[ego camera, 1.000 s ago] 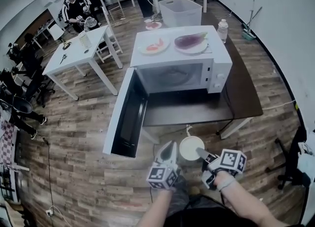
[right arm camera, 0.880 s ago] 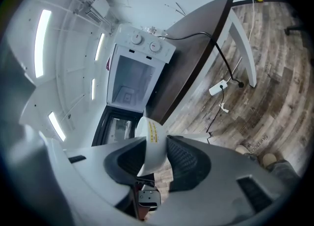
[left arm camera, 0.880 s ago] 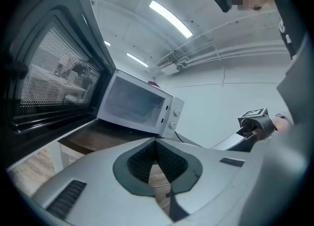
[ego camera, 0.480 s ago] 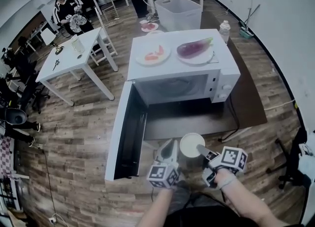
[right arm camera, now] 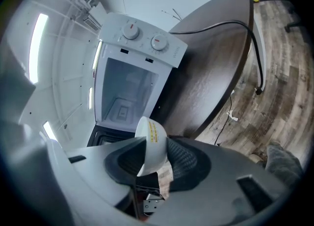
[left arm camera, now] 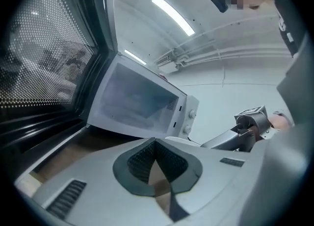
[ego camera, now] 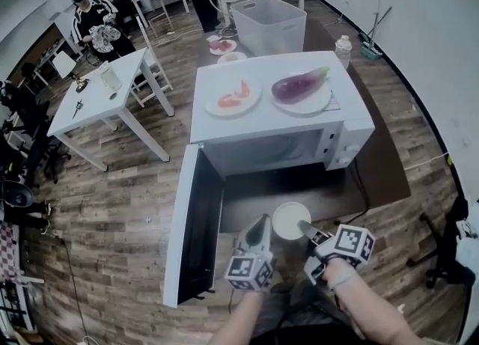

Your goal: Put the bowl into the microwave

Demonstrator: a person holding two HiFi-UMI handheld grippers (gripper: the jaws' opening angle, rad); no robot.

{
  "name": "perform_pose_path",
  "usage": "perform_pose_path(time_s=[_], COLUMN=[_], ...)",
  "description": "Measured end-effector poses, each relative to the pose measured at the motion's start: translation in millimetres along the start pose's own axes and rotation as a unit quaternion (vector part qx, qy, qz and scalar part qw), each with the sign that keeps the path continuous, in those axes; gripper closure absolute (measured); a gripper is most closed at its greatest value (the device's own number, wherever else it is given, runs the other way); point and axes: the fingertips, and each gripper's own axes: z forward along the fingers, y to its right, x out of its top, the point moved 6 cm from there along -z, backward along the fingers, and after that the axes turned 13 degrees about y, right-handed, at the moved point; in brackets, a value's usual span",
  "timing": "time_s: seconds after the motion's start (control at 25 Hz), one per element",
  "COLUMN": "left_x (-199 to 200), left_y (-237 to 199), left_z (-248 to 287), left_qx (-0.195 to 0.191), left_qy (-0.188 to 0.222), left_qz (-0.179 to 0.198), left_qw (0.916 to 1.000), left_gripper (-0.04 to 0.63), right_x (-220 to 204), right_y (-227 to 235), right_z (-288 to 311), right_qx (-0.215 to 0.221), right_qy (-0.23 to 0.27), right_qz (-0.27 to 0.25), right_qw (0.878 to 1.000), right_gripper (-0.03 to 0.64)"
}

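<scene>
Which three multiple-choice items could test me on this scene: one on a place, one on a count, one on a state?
1. Where is the bowl?
A. inside the microwave
B. on top of the microwave
C. in the right gripper

2. How many plates stand on the microwave?
A. one
B. two
C. four

3. How is the door?
A. shut
B. open
C. missing

Key:
1 C: the jaws pinch its rim, in front of the microwave.
2 B: one bears an eggplant, the other red slices.
3 B: it stands swung out to the left in the head view, and the chamber shows.
</scene>
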Motion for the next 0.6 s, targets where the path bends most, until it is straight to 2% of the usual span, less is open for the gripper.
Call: perform_pose_path(time_s=[0.28,0.6], left_x=[1,6], left_y=[-15,-29], left_z=[21,50], left_qx=[0.017,0.033], left_qy=[0.018,0.052], left_qz=[-0.011,0.013], left_qw=[0.9996,0.998], left_gripper=[0.597,0.597], right_x=[16,29], right_y=[-4,-15], right_z=[29,59], right_qx=[0.01,0.038], right_qy=[0.004,0.004], right_qz=[-0.009,0.009], right_qw=[1.0,0.999], right_gripper=[0.488,0.488])
